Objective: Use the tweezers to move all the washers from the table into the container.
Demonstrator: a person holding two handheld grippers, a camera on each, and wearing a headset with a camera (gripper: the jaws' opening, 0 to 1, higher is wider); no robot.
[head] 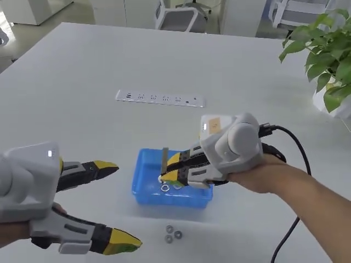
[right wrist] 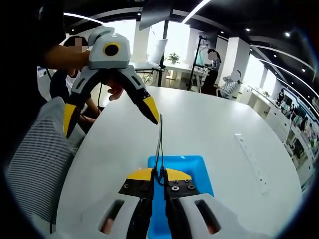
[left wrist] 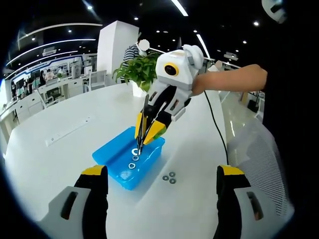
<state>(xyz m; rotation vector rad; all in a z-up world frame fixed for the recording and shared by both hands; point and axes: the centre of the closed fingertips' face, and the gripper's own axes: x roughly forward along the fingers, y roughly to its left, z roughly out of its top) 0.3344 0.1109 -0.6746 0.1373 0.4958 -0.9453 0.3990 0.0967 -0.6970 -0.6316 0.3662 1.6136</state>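
My right gripper (head: 174, 169) hangs over the blue container (head: 143, 189), shut on the metal tweezers (head: 164, 160). Their tips reach down into the container, beside washers (head: 165, 188) on its floor; whether they pinch one I cannot tell. Three washers (head: 173, 234) sit on the white table just in front of the container. My left gripper (head: 118, 203) is open and holds nothing, left of the container. The left gripper view has the tweezers (left wrist: 142, 127), the container (left wrist: 119, 159) and the table washers (left wrist: 169, 177). In the right gripper view, the tweezers (right wrist: 159, 144) sit between my shut jaws.
A white power strip (head: 159, 98) lies further back on the table. A potted plant (head: 329, 49) stands at the right edge. A black cable (head: 296, 148) trails from the right gripper. Office chairs stand beyond the far edge.
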